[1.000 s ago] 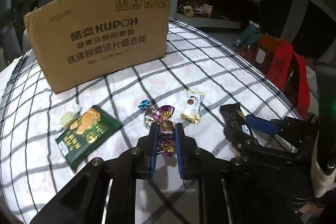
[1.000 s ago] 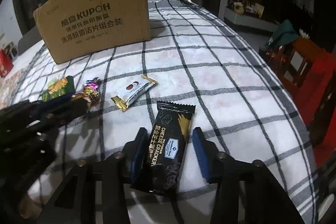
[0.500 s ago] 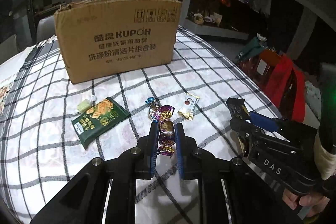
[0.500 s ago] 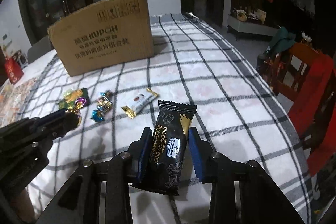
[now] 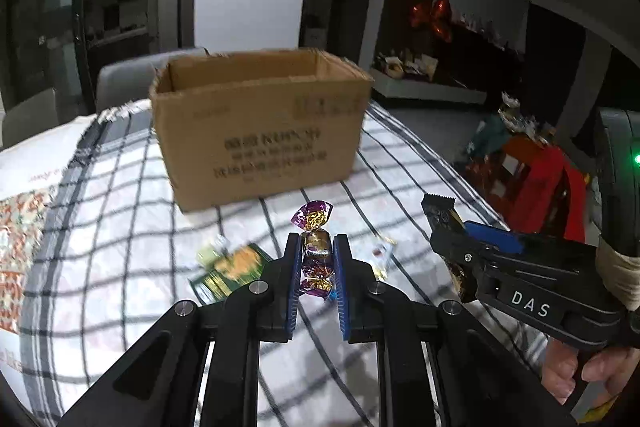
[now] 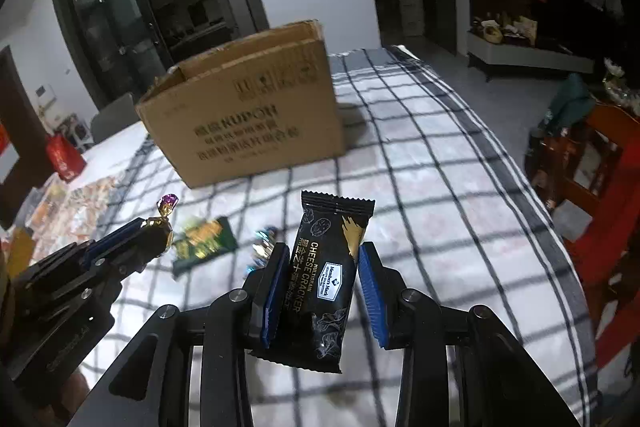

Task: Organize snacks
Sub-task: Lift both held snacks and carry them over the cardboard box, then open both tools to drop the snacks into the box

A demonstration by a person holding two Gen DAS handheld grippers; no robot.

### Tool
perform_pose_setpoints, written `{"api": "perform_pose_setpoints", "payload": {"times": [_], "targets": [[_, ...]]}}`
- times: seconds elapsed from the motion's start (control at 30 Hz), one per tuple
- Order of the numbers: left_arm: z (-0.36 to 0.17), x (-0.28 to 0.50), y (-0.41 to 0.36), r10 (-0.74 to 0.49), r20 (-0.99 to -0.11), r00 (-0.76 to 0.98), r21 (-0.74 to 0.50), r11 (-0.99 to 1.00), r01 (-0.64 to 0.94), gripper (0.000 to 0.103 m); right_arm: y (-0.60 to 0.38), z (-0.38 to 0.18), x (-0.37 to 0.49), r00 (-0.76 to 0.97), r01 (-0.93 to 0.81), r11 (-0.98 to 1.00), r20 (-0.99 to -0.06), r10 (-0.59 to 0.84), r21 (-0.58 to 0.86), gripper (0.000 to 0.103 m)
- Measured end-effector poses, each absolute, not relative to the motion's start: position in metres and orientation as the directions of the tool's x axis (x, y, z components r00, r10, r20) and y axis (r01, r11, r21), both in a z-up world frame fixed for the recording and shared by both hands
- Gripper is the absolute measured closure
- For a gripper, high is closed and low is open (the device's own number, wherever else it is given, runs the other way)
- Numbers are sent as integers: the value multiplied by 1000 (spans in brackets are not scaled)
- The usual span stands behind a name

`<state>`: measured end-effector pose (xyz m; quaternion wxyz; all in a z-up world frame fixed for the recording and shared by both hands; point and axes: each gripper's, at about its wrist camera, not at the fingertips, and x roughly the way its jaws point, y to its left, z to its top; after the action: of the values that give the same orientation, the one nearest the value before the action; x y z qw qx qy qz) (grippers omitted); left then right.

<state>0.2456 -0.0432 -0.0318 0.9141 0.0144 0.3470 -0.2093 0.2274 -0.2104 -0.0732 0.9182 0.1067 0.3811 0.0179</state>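
My left gripper (image 5: 316,247) is shut on a purple-and-gold wrapped candy (image 5: 314,219), held up off the checked tablecloth (image 5: 120,227). In the right wrist view my right gripper (image 6: 322,251) is shut on a black cheese cracker packet (image 6: 332,247), also lifted clear of the table. An open cardboard box (image 5: 256,123) stands upright beyond both grippers, its inside partly visible. The right gripper (image 5: 460,227) with the cracker packet (image 5: 440,211) shows at the right of the left wrist view. The left gripper (image 6: 156,223) with the candy (image 6: 168,205) shows at the left of the right wrist view.
On the cloth lie a green snack packet (image 5: 228,271), a pale small candy (image 5: 210,253), a white-and-gold bar (image 5: 380,253) and a blue-wrapped candy (image 6: 262,239). A red chair (image 6: 608,187) stands off the table's right edge. Patterned packets (image 6: 68,203) lie at far left.
Both grippers have risen off the table with their snacks. The box now appears lower and its open top has come into sight.
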Motion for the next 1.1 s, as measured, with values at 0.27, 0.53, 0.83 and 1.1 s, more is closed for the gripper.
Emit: {"api": "perform_pose_setpoints", "payload": {"times": [0.27, 0.53, 0.83, 1.1], "targets": [[-1, 272, -31, -350, -595, 723, -98, 925, 367, 86, -192, -39, 257, 753, -54, 973, -631, 187, 223, 66], [27, 302, -27, -335, -551, 764, -62, 930, 363, 86, -179, -7, 290, 789, -120, 971, -574, 219, 206, 66], [46, 344, -22, -314, -530, 787, -39, 937, 348, 86, -173, 20, 336, 818, -156, 974, -532, 221, 165, 66], [42, 387, -22, -310, -551, 775, -49, 939, 341, 86, -169, 30, 380, 827, -181, 977, -519, 214, 114, 66]]}}
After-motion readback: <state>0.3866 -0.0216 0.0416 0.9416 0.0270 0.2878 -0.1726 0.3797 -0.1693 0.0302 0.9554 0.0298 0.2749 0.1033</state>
